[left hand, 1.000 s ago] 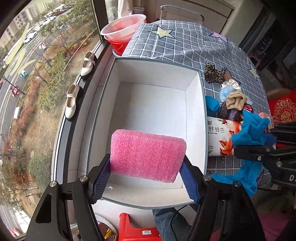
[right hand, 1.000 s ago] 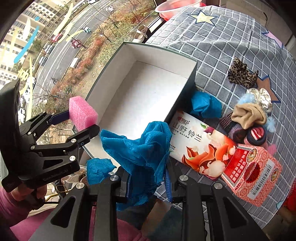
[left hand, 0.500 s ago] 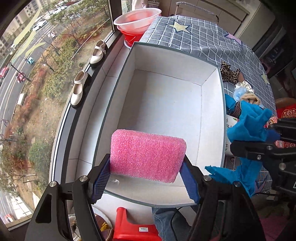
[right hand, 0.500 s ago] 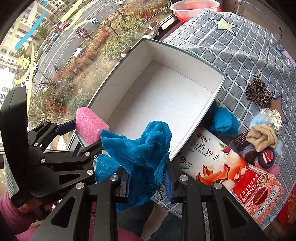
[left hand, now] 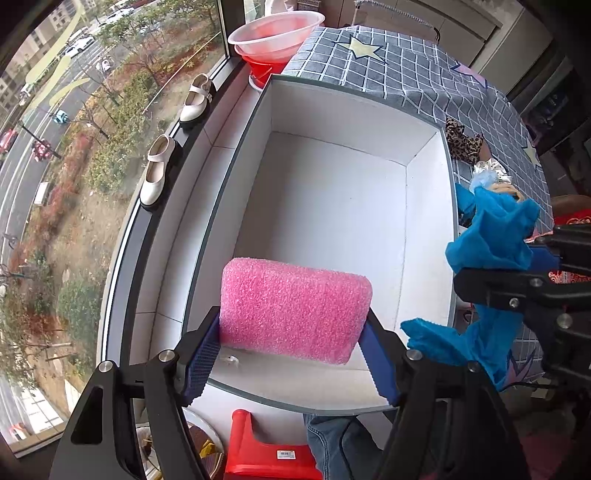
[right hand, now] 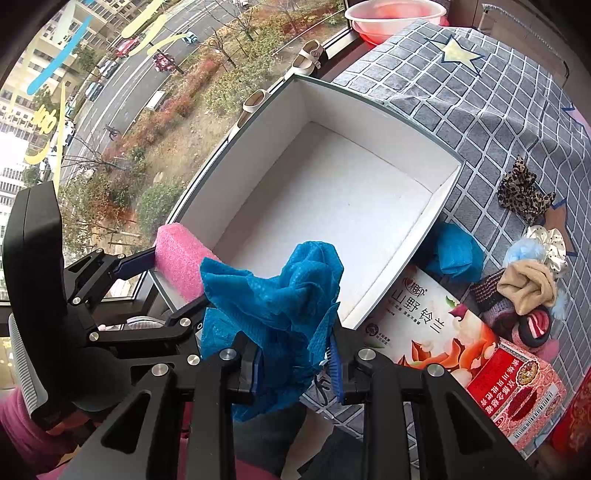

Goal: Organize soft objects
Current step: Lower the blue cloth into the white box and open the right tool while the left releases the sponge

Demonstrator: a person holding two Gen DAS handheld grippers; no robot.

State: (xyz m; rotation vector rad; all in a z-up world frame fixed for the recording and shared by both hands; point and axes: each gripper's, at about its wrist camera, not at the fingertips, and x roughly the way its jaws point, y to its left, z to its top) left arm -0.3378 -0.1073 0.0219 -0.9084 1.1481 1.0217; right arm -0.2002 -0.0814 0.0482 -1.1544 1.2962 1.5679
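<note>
My left gripper [left hand: 291,354] is shut on a pink foam sponge [left hand: 293,308] and holds it above the near end of an open white box [left hand: 332,206]. The sponge [right hand: 177,258] also shows in the right wrist view, at the box's near left corner. My right gripper [right hand: 295,365] is shut on a crumpled blue cloth [right hand: 280,295] just in front of the box's [right hand: 332,192] near edge. The same cloth [left hand: 491,240] shows at the right in the left wrist view. A second blue cloth [right hand: 456,253] lies beside the box's right wall.
Scrunchies and small soft items [right hand: 528,280], a leopard scrunchie [right hand: 524,192], a flat printed carton [right hand: 424,332] and a red box [right hand: 517,398] lie right of the white box on the checked tablecloth [right hand: 498,110]. A pink basin [left hand: 275,33] and shoes [left hand: 159,166] are on the window sill.
Both grippers have moved forward towards the box with their loads still held. The box now fills more of both views.
</note>
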